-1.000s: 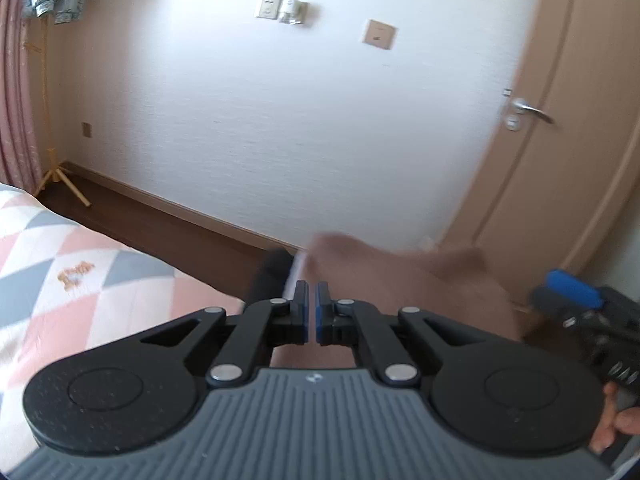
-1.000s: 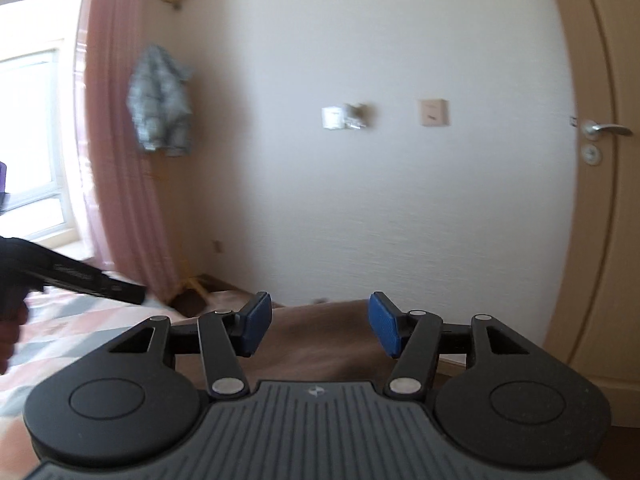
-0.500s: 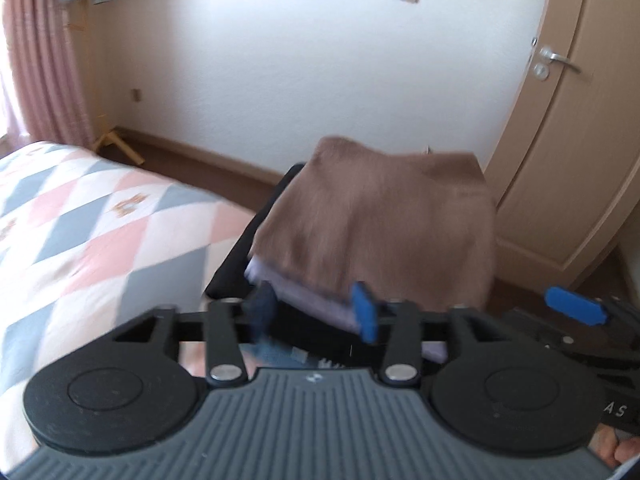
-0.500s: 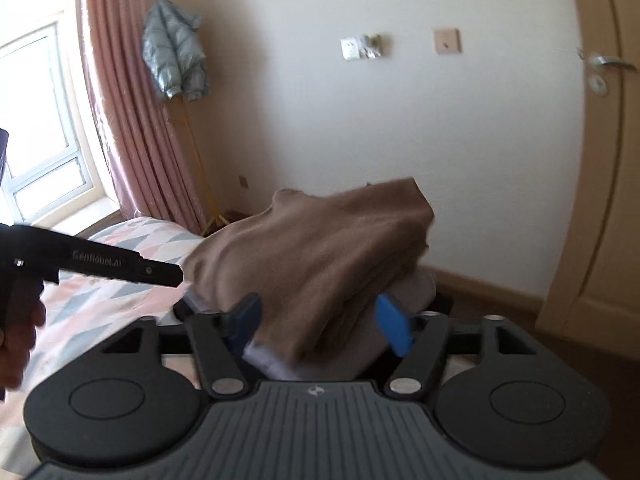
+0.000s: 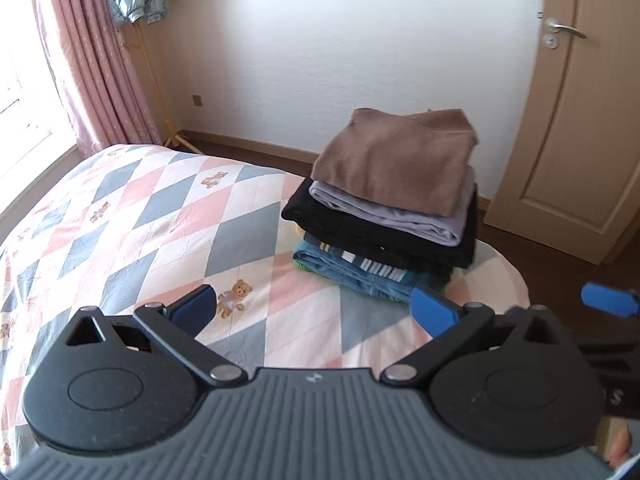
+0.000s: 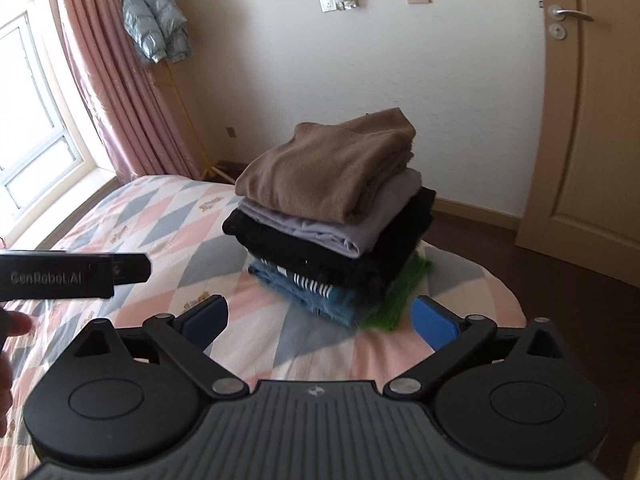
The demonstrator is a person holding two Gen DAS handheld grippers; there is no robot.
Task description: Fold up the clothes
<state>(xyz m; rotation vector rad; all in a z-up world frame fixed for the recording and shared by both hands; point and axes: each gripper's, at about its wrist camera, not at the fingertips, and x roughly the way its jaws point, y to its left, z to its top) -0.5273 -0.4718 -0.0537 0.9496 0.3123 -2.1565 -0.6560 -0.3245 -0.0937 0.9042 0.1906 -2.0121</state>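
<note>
Both tongs [image 5: 316, 310] [image 6: 320, 316] now spread wide, released, backed off brown sweater [image 5: 396, 160], stack [image 6: 332, 248] in full view

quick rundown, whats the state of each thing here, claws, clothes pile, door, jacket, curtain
left claw: open, empty
right claw: open, empty
brown sweater: folded, top of the pile
grey garment: folded, under the sweater
black garment: folded, mid-pile
jeans: folded, near the bottom
green item: lowest, sticking out at the side
door: closed
jacket: hanging on the stand
curtain: drawn aside
</note>
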